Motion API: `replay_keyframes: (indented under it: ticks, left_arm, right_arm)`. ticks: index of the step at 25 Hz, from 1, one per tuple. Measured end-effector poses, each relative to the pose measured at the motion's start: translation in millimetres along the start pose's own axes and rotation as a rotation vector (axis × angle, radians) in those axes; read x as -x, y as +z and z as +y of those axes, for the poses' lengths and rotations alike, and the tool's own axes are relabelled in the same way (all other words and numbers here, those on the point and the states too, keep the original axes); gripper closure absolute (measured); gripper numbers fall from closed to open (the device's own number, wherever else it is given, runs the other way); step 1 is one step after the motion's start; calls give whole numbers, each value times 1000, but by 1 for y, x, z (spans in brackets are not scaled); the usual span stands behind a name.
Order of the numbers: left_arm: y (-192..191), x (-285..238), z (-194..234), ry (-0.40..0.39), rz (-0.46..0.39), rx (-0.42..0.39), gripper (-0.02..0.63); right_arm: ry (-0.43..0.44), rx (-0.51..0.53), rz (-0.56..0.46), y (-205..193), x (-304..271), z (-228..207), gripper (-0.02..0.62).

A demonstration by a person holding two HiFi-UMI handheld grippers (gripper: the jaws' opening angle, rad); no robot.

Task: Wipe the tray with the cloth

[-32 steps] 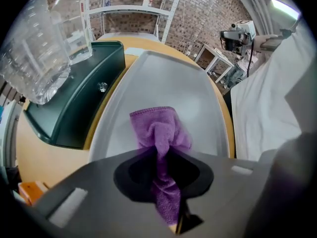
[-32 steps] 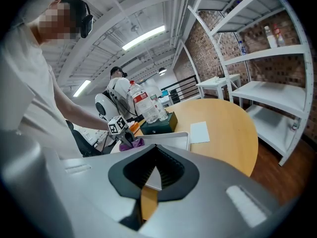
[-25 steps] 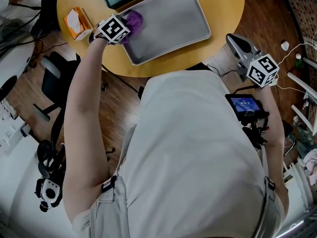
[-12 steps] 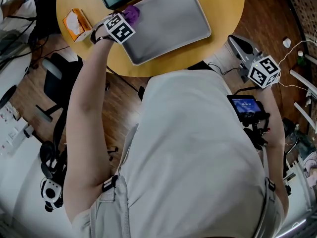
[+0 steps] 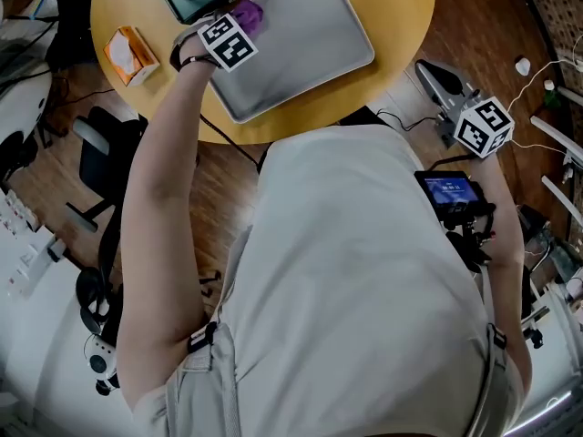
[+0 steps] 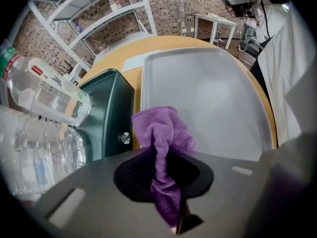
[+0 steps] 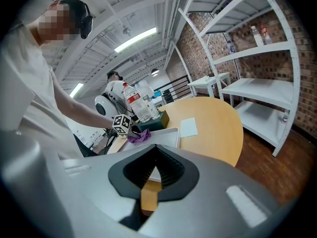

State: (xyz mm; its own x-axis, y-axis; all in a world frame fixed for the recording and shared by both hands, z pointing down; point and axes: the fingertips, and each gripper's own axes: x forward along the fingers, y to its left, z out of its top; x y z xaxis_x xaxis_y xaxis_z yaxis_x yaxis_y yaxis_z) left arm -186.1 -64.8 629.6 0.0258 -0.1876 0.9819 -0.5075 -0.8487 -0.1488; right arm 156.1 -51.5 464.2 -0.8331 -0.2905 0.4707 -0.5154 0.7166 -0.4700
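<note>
The grey metal tray (image 5: 310, 44) lies on the round yellow table (image 5: 405, 12). My left gripper (image 5: 233, 27) points steeply down at the tray's far left corner, shut on a purple cloth (image 5: 247, 13). In the left gripper view the cloth (image 6: 161, 133) is pinched between the jaws and bunches out onto the tray (image 6: 208, 93). My right gripper (image 5: 430, 71) hangs off the table's right side, above the floor. Its jaws (image 7: 156, 150) meet at the tips with nothing between them. From there the cloth (image 7: 140, 136) and tray (image 7: 167, 134) show far off.
A dark green box (image 6: 106, 108) stands against the tray's far left edge, with clear plastic bottles (image 6: 44, 98) beside it. An orange packet (image 5: 128, 53) lies at the table's left edge. A white sheet (image 7: 188, 127) lies beyond the tray. An office chair (image 5: 100, 157) stands left of the table.
My left gripper has carried the cloth across the tray toward its far left corner, beside the green box, and has rolled a little. The right gripper has stayed where it was.
</note>
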Motion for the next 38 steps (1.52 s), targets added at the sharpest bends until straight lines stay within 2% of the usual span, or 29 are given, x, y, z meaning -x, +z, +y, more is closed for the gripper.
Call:
replay_keyframes:
  ticks: [5, 10, 13, 18, 23, 28, 32, 38]
  left_arm:
    - [-1, 2, -5, 12, 2, 28, 549]
    - [5, 4, -28, 20, 0, -7, 551]
    - [13, 5, -48, 20, -4, -32, 551]
    - [20, 9, -88, 9, -26, 2, 551]
    - [26, 14, -137, 15, -28, -32, 552]
    - [27, 19, -177, -8, -22, -21, 551]
    - [26, 20, -191, -15, -15, -1, 551]
    - [37, 18, -190, -23, -18, -21, 551]
  right_arm:
    - [14, 5, -1, -1, -1, 2, 592]
    - [36, 22, -4, 4, -6, 8, 592]
    - [46, 32, -7, 6, -7, 10, 592]
    - [62, 42, -14, 6, -7, 13, 592]
    - [82, 50, -21, 7, -9, 17, 592]
    - [96, 56, -32, 8, -12, 21, 592]
    - [98, 51, -37, 7, -10, 19, 592]
    - [94, 40, -35, 3, -10, 16, 592]
